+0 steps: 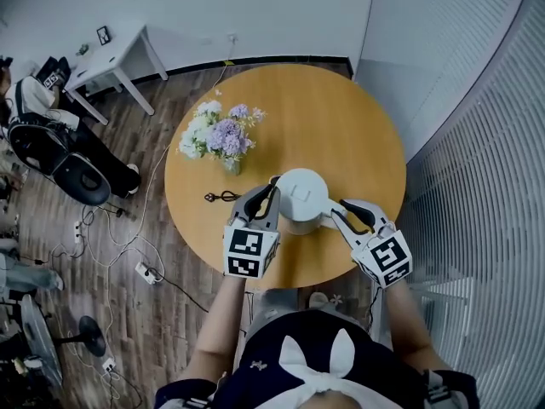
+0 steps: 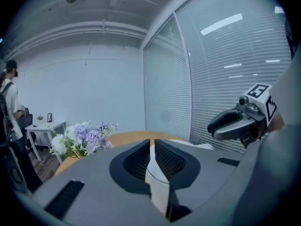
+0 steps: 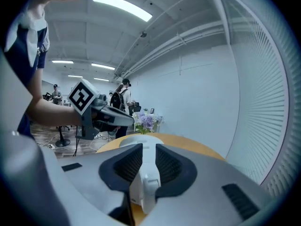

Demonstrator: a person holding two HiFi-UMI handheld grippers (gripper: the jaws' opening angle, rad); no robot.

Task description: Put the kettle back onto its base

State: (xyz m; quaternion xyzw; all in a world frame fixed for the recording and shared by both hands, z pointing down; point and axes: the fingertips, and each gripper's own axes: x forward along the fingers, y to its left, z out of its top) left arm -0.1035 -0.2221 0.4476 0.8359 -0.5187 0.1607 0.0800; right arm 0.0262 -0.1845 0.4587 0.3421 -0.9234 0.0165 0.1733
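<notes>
The only print I can see is the black-and-white square marker on each gripper's cube. On the round table (image 1: 341, 118) a bunch of lilac and white flowers (image 1: 220, 133) stands just beyond my left gripper (image 1: 271, 187), with a black cable (image 1: 220, 197) lying beside it. The kettle (image 1: 302, 196) is plain white with a round lid, at the table's near half between both grippers. My left jaws are narrow, clamped on its rim. My right gripper (image 1: 339, 209) pinches its white handle.
</notes>
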